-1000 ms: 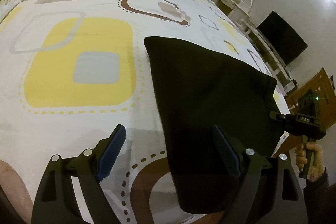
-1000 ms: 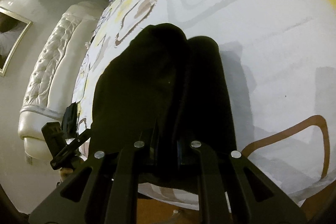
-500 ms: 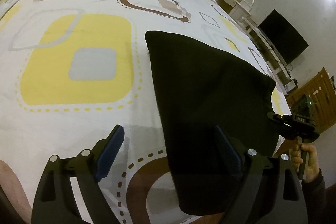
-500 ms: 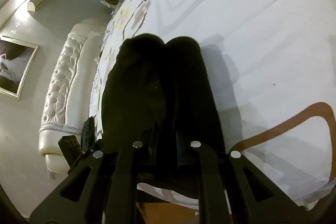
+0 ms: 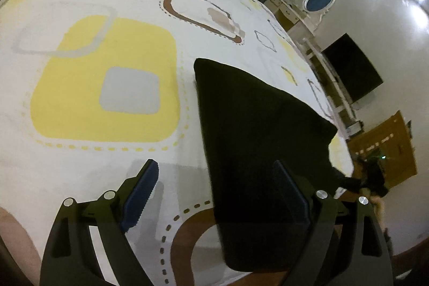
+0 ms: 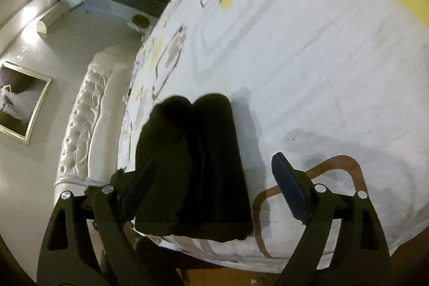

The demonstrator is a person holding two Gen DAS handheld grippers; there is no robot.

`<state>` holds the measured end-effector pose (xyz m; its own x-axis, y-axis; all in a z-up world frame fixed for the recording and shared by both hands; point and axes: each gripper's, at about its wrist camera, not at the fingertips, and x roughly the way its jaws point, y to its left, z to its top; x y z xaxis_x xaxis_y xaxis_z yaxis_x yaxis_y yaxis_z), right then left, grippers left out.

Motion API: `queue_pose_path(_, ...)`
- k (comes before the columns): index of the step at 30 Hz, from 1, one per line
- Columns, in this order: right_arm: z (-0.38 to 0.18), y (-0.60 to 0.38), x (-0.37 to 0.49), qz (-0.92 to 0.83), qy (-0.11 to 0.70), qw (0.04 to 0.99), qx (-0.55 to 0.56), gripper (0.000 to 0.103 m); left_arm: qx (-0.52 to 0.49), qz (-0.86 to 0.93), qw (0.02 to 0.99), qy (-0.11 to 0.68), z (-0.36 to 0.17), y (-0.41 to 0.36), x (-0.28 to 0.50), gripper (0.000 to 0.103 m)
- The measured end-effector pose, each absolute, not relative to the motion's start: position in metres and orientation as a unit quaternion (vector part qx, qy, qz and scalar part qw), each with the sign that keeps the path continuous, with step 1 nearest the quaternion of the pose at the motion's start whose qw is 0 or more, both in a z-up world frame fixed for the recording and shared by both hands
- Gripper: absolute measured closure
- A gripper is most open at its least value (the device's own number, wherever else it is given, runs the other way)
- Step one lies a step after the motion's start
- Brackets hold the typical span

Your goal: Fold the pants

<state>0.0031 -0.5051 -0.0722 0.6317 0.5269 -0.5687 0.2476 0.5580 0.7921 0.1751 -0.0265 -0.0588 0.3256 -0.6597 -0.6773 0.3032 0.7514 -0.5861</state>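
black pants [image 5: 257, 152] lie folded on the bed sheet [image 5: 80, 165], filling centre-right of the left wrist view and running down to the bed's near edge at the bottom. in the right wrist view the same pants [image 6: 198, 173] sit lower centre as two side-by-side dark folds, near end at the sheet [image 6: 335, 71] edge.

left gripper [image 5: 214, 200]: jaws spread wide, nothing pinched. its left pad is over bare sheet at lower left, the right finger is in front of the pants at lower right; contact w/ the cloth can't be told.

right gripper [image 6: 214, 189]: jaws have just been opening and now stand wide apart. the pants' near end shows btwn them, pads not pressing on it. left finger overlaps the cloth's edge in frame, right pad is over sheet by the brown printed outline.

far right of the left wrist view: right gripper [image 5: 372, 178] seen blurred off the bed's edge, w/ a bit of the hand [image 5: 375, 201] below it.
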Motion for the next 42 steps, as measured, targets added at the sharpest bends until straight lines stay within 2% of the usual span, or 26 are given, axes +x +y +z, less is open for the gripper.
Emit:
queue_pose_path(14, -0.1, -0.487, 0.035, 0.136, 0.457, 0.746, 0.464, 0.011, -0.253, -0.348, 0.724, 0.539, -0.086, -0.049, 0.201, 0.017)
queue_pose_path(19, -0.101, -0.476, 0.047, 0.161, 0.468, 0.745, 0.447, 0.005, -0.248, -0.352, 0.72, 0.544, -0.094, -0.054, 0.199, 0.017)
queue_pose_path(29, -0.1, -0.448, 0.061, 0.202, 0.48, 0.744, 0.419, 0.003, -0.203, -0.373, 0.726, 0.541, -0.091, -0.073, 0.197, 0.017)
queue_pose_path(42, -0.101, -0.442, 0.062, 0.205, 0.484, 0.749, 0.403, 0.005, -0.244, -0.381, 0.71, 0.54, -0.098, -0.075, 0.211, 0.017)
